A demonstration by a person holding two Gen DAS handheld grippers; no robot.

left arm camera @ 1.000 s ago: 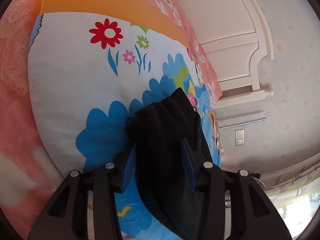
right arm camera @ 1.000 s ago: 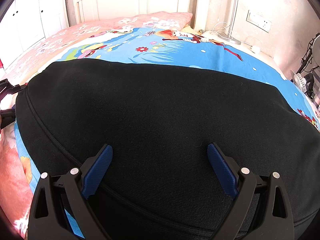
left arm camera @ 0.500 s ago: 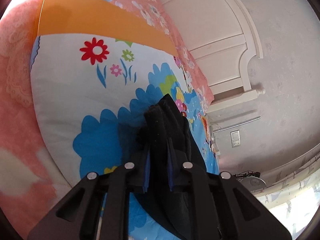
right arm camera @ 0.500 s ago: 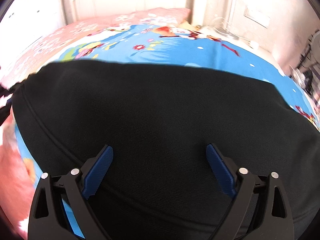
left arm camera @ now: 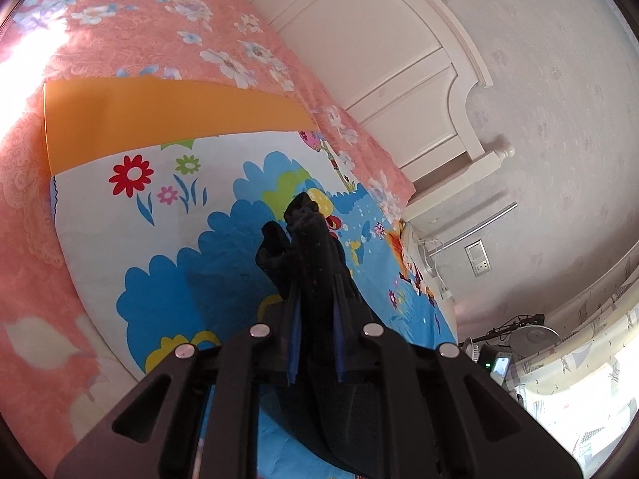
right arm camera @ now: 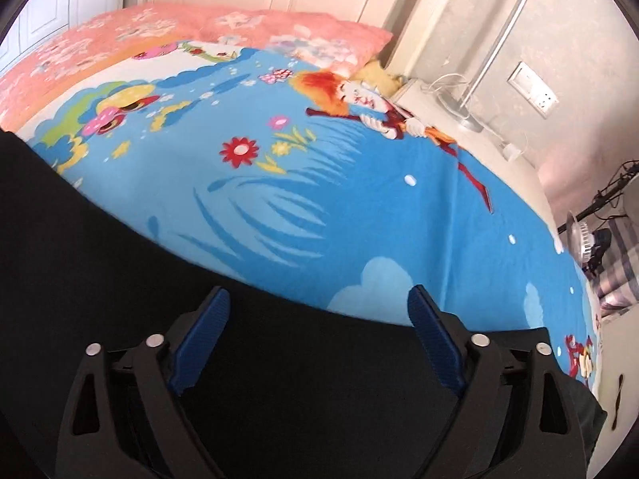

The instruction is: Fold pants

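While left gripper [left arm camera: 317,321] pinches bunched black pants [left arm camera: 307,247], right gripper [right arm camera: 319,333] hovers.
Right jaws spread, opening, nothing clamped; pants lie on cartoon blanket [right arm camera: 319,183].

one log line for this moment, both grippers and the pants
left gripper: shut on pants, corner bunched | right gripper: jaws opening, above pants, no grip | pants on blue cartoon blanket

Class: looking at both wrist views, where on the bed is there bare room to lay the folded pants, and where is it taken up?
Free: blue blanket between the pants' edge and the pink pillow; also its white flowered part below the orange band. Crowded: the near side, under the pants.
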